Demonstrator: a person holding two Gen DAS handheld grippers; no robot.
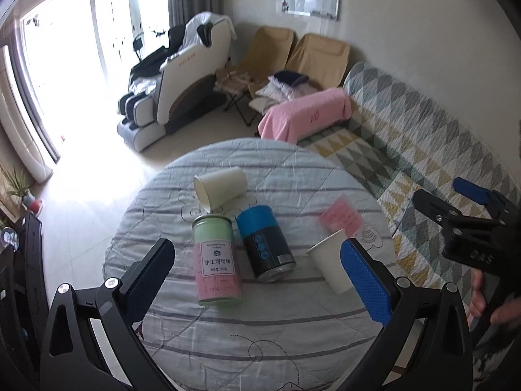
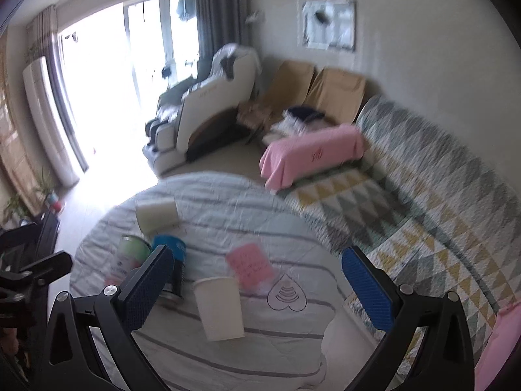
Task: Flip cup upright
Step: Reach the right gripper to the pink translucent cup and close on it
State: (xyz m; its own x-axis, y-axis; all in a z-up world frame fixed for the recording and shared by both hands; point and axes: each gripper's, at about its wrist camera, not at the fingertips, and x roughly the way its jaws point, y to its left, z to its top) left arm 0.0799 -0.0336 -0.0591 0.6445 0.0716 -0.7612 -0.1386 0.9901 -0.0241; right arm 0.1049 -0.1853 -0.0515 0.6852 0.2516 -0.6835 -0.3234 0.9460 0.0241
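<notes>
On your left, your left gripper (image 1: 257, 280) hovers over the cloth-covered surface (image 1: 228, 325), its fingers spread wide and holding nothing. Past it, a white paper cup (image 1: 221, 185) lies on its side at the far part of the surface, mouth toward the left. Nearer stand a pink-and-green can (image 1: 216, 260) and, just beside it, a blue-and-black can (image 1: 265, 244). Right of those a second paper cup (image 1: 329, 265) stands mouth up, near a pink card (image 1: 340, 218). Your right gripper (image 2: 257, 285) is likewise wide open and empty, with that upright cup (image 2: 221, 308) between its fingers' line of sight.
</notes>
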